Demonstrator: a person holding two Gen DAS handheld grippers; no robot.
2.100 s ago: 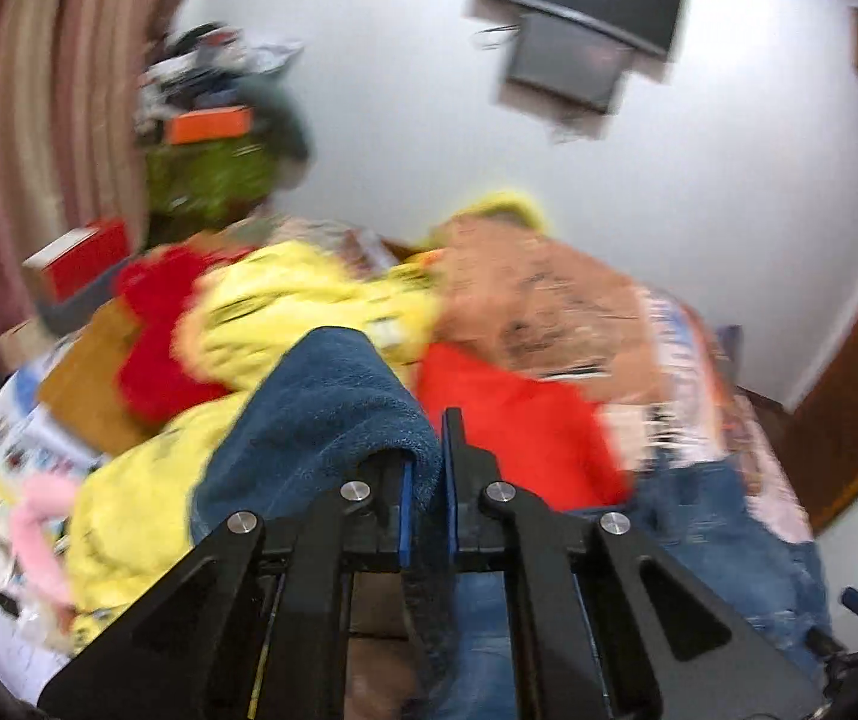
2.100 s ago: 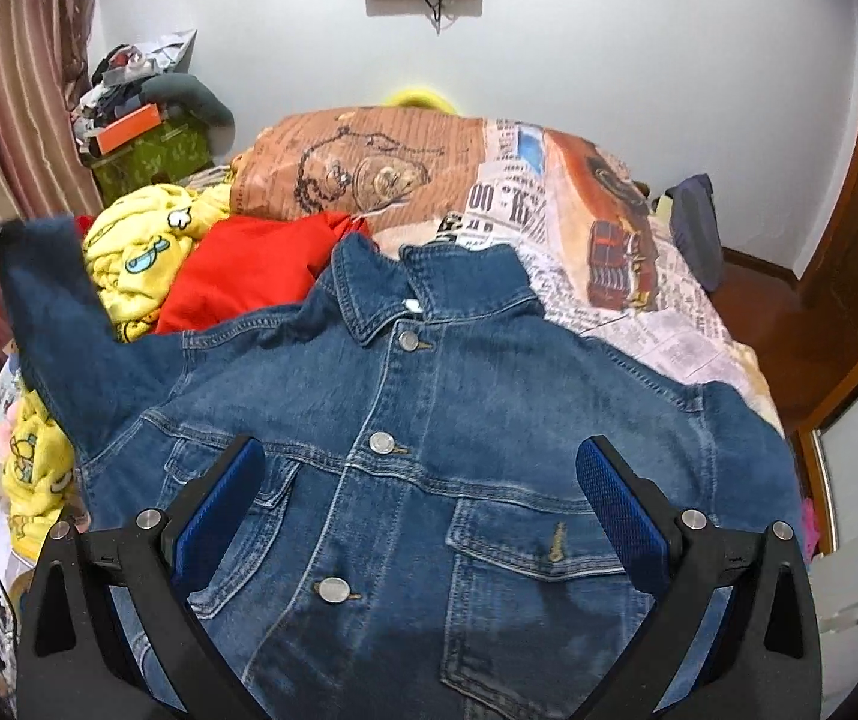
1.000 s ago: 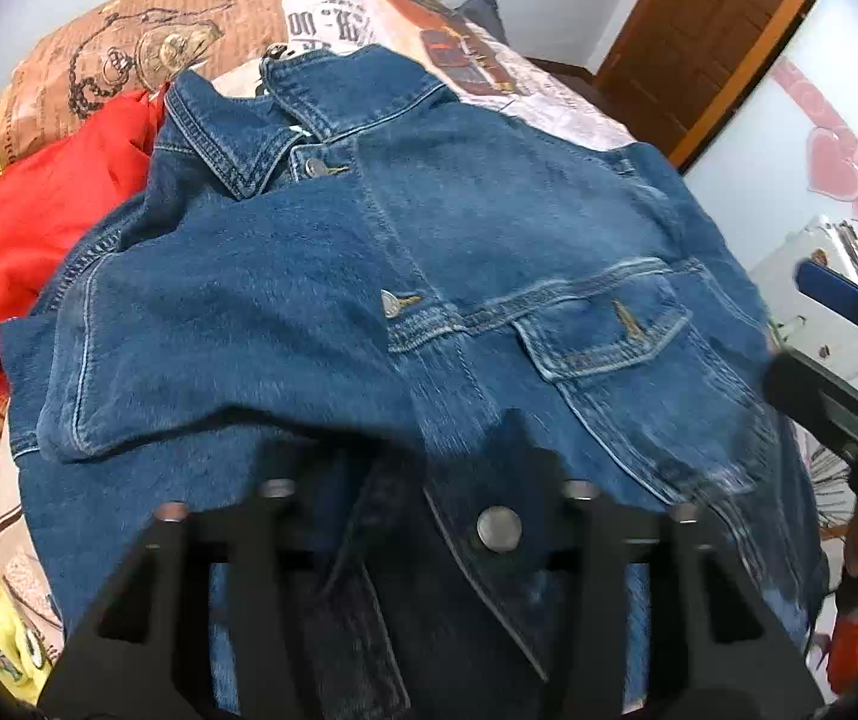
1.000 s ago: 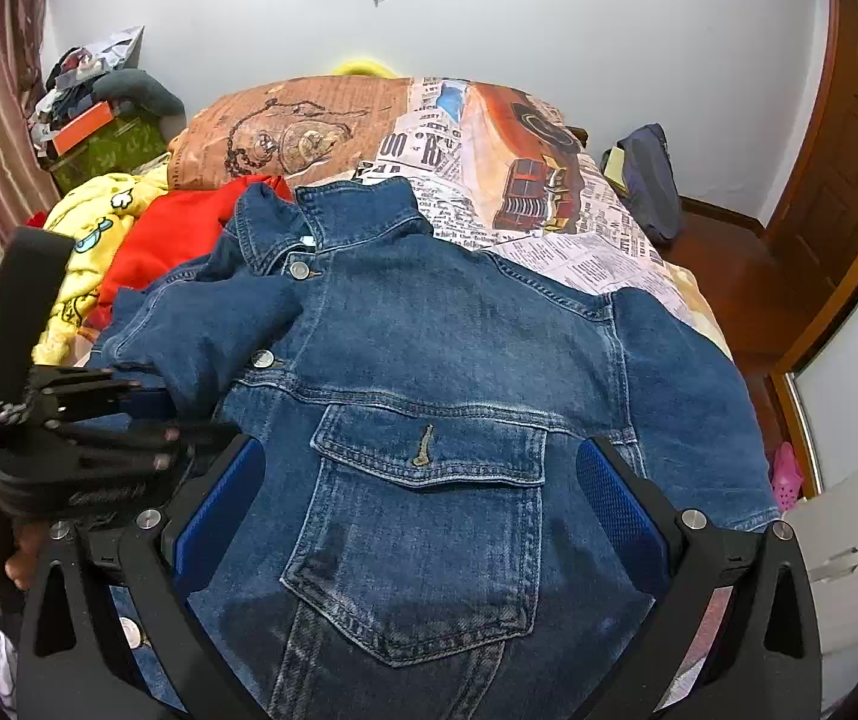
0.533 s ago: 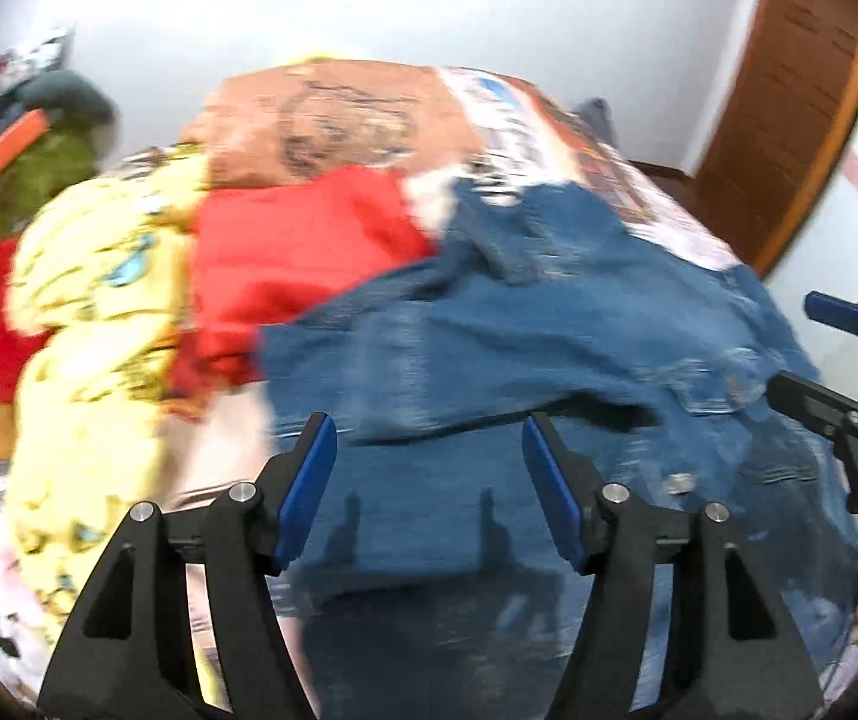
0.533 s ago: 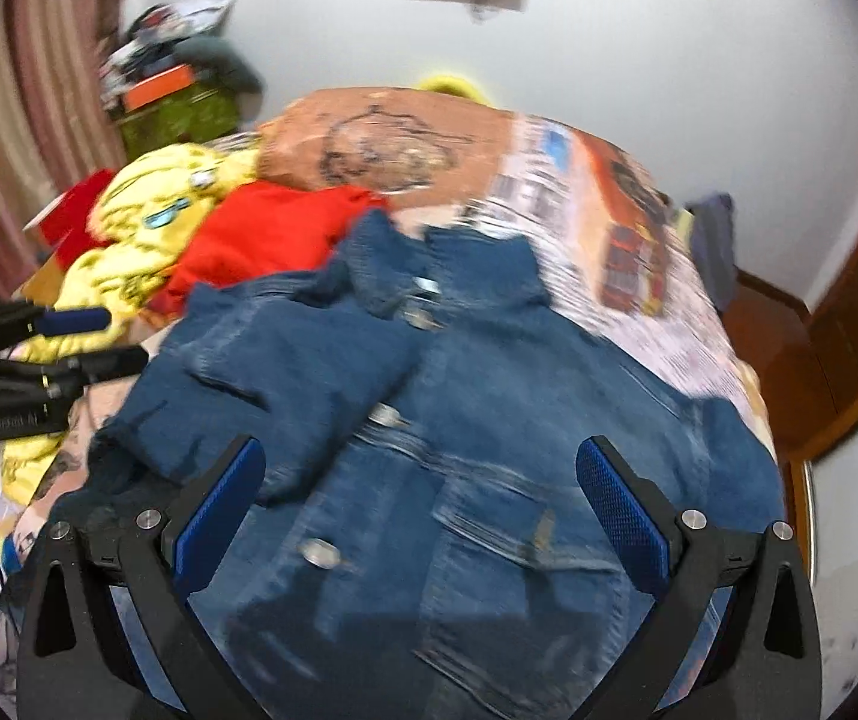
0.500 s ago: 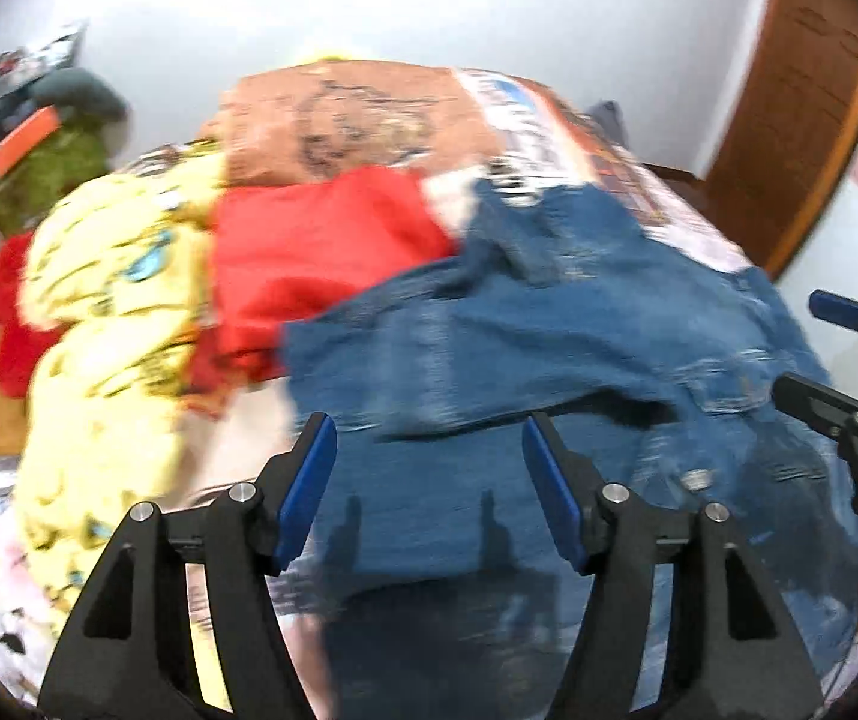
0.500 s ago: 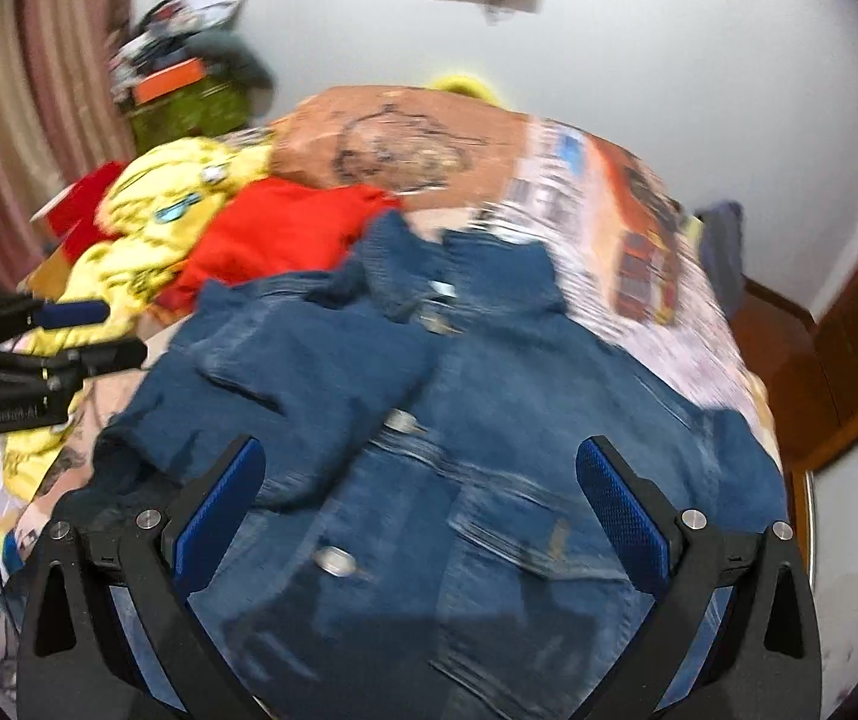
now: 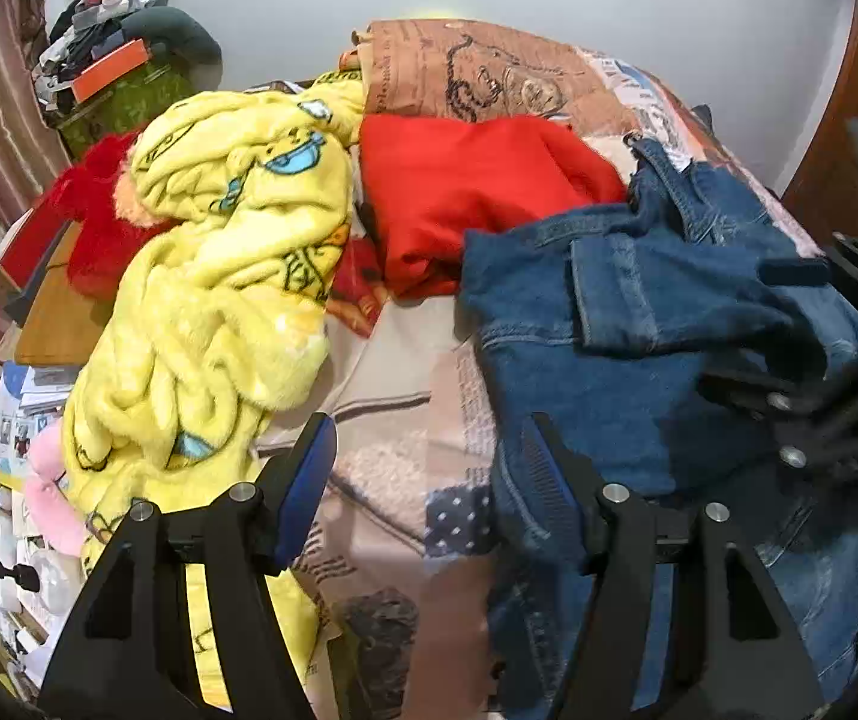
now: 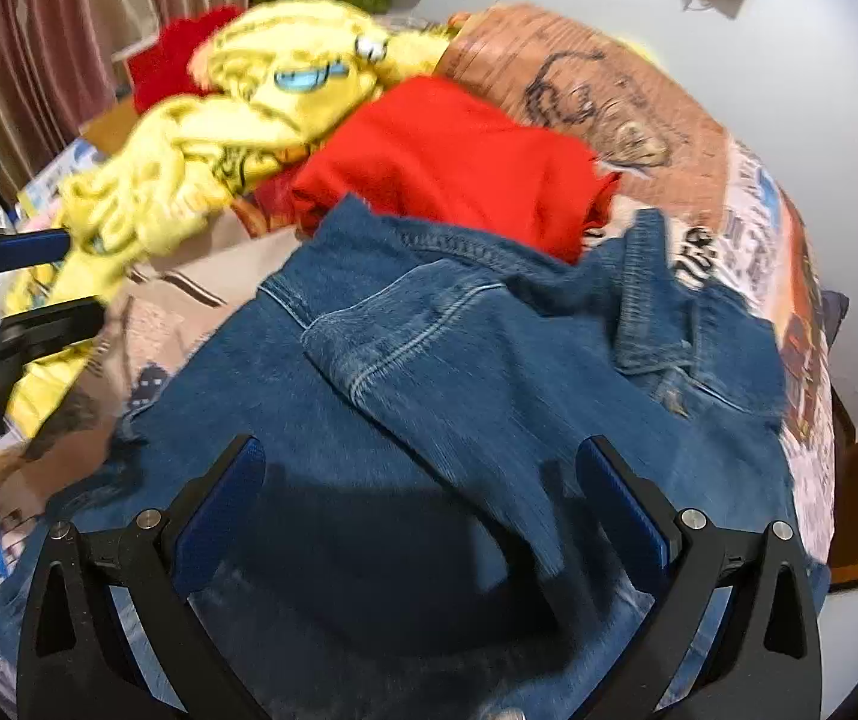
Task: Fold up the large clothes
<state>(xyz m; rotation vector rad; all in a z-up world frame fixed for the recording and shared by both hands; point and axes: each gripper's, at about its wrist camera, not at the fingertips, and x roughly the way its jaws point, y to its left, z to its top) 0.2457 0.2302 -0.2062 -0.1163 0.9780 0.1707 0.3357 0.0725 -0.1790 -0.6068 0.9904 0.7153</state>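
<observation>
On bed (image 9: 405, 372): denim jacket (image 10: 429, 396), clothes.

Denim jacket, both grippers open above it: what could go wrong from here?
1. The sleeve lies loosely across the jacket front; a careless grab could drag it back out.
2. The left gripper has one finger over bare bedspread, at the jacket's edge, so closing may pinch bedding.
3. The red garment touches the jacket's shoulder and could snag. The right gripper view is blurred, so aim may be off.

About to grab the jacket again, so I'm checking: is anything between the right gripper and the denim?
Nothing visible. The right gripper is open directly over the denim jacket; the red garment and yellow blanket lie beyond it.
</observation>
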